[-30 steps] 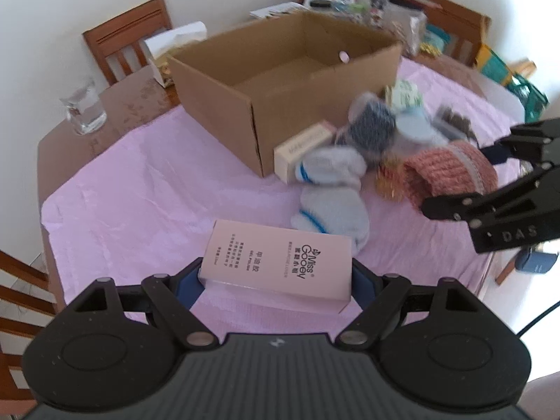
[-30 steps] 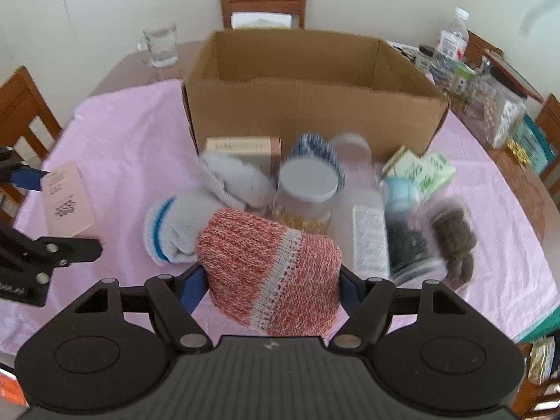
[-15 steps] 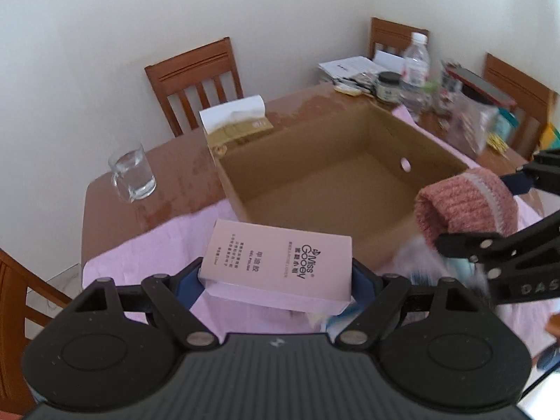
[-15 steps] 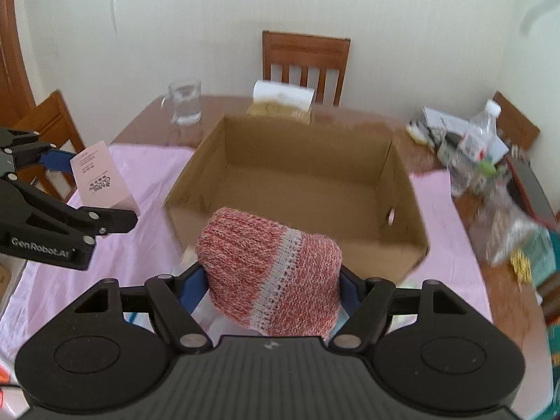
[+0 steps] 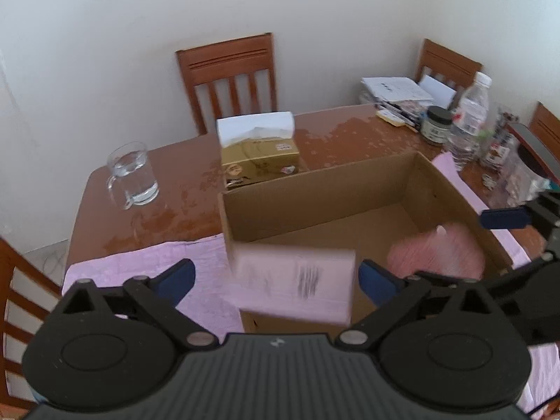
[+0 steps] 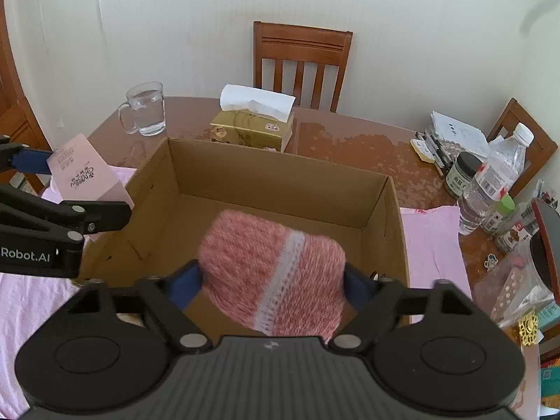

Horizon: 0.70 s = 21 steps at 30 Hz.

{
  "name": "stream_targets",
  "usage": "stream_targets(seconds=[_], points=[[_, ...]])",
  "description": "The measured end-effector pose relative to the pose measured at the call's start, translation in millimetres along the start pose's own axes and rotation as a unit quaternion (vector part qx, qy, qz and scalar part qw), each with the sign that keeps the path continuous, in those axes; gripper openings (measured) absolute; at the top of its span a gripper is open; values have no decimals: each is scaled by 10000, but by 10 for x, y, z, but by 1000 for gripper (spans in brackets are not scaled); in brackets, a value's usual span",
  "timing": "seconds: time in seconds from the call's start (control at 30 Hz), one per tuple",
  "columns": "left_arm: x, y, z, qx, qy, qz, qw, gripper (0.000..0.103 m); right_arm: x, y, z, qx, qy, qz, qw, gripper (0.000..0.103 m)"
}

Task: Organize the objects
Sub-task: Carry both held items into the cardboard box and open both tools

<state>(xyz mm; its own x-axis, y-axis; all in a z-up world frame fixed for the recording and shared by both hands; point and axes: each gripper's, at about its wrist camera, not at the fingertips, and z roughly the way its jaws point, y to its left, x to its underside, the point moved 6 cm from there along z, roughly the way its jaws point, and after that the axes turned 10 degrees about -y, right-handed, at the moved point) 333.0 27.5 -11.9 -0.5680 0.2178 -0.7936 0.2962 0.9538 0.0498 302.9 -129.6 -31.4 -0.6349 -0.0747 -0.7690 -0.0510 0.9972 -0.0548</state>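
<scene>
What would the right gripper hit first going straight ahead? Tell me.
The pink knit hat between the right gripper's opening fingers; past it, probably the bare floor of the cardboard box.

The cardboard box [image 6: 280, 189] is plain brown. The knitted hat [image 6: 273, 276] is mottled salmon pink with one pale grey-white band. The carton [image 5: 294, 283] is pale pink with dark print. A lilac cloth [image 6: 434, 241] covers the reddish-brown table [image 6: 350, 147]. The tissue box [image 6: 252, 133] is gold, its tissue white. Both grippers are black with blue pads [image 5: 504, 218].

White wall [image 6: 402, 28], wooden chairs [image 6: 302, 63], perhaps tiled floor.
</scene>
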Motion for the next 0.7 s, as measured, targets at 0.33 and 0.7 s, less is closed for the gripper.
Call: stream_targets(seconds=[0.33,0.7], points=[[134,-54,-164,-324,104,18,9994,100,78,-119,-137,-146,-193,-159,9996,103],[599,-155,-601,-434,146,-100,9989,100,466,-73,-505,-449,-253,-175,9985,103]])
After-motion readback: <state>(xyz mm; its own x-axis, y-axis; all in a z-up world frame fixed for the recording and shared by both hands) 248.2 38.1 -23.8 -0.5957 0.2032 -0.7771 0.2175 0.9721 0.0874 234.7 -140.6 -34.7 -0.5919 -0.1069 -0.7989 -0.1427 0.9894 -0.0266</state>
